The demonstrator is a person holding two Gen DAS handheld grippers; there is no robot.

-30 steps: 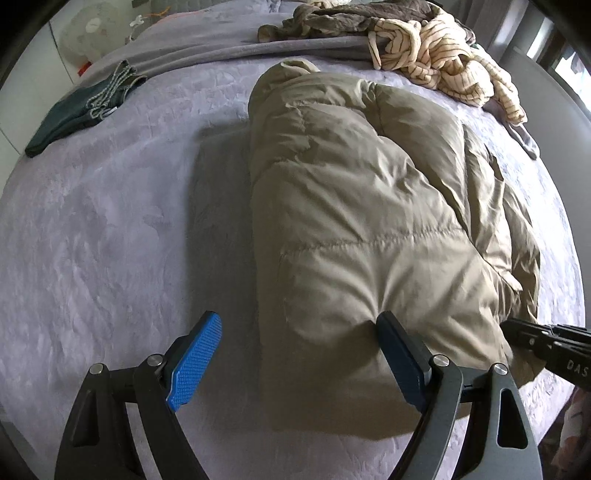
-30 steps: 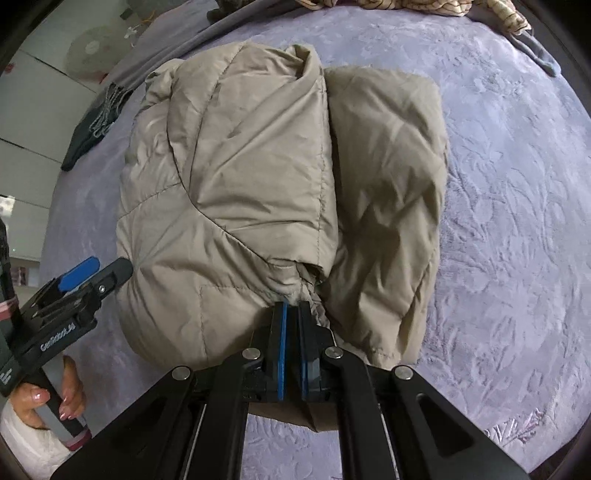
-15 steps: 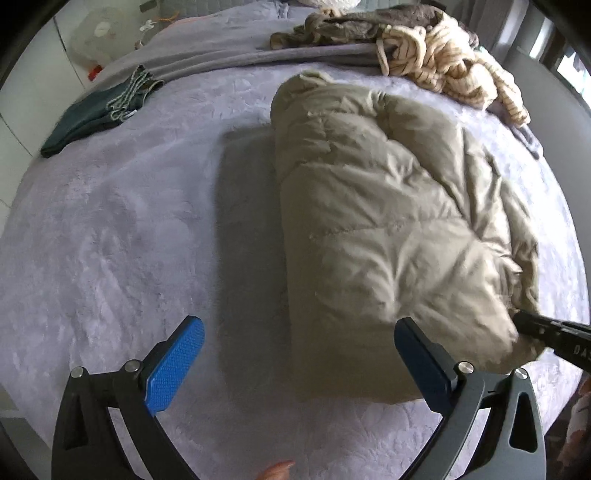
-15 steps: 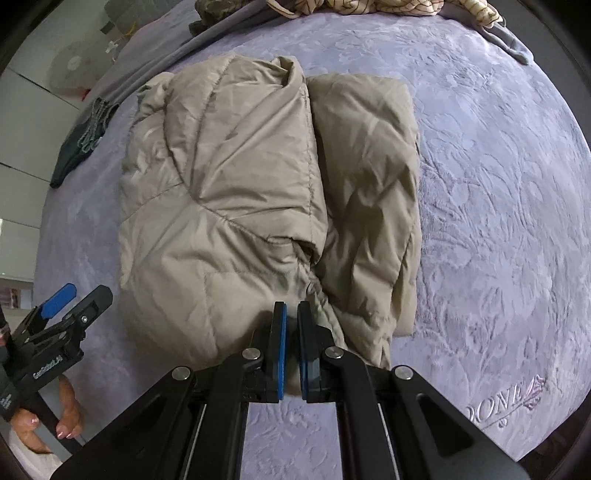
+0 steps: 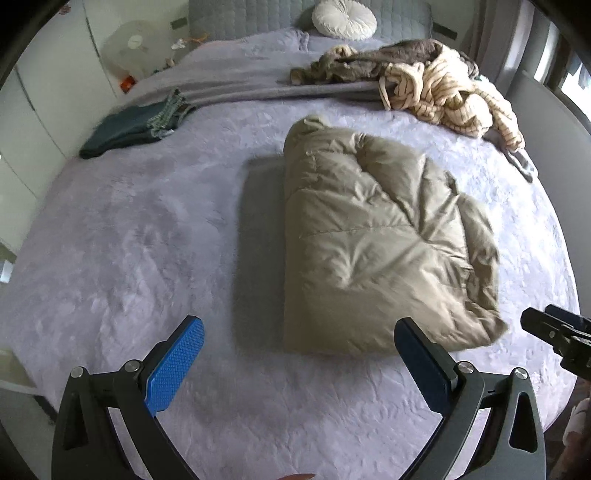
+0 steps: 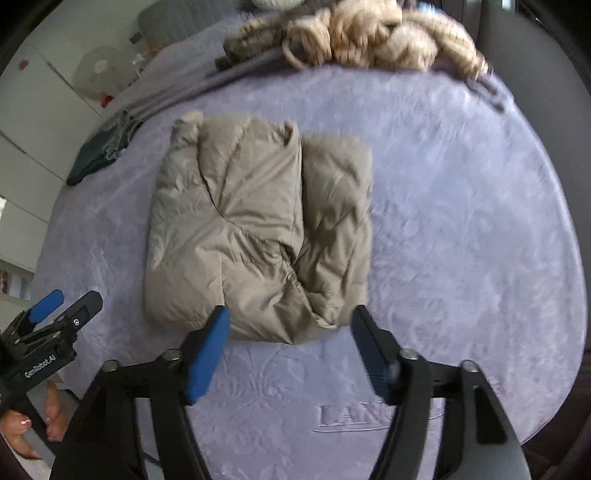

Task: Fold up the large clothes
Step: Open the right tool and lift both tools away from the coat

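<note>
Puffy beige quilted down jacket (image 6: 258,229) folded on lilac bed cover (image 5: 129,258): light, springy, slippery; best pinched at near hem. Left gripper (image 5: 299,354), right gripper (image 6: 290,339) both gaping, empty.

Folded jacket (image 5: 380,254), L gripper (image 5: 301,363) apart

One puffy tan coat (image 5: 373,251), folded, on one bed (image 5: 147,240). One dark green folded cloth (image 5: 129,127). One heap of unfolded clothes (image 5: 424,85) at far side; can't count pieces in it. One round white pillow (image 5: 343,18). One white fan (image 5: 129,48). Two tongs: left tongs (image 5: 299,354), right tongs (image 6: 290,341). Each has two blue pads.
</note>
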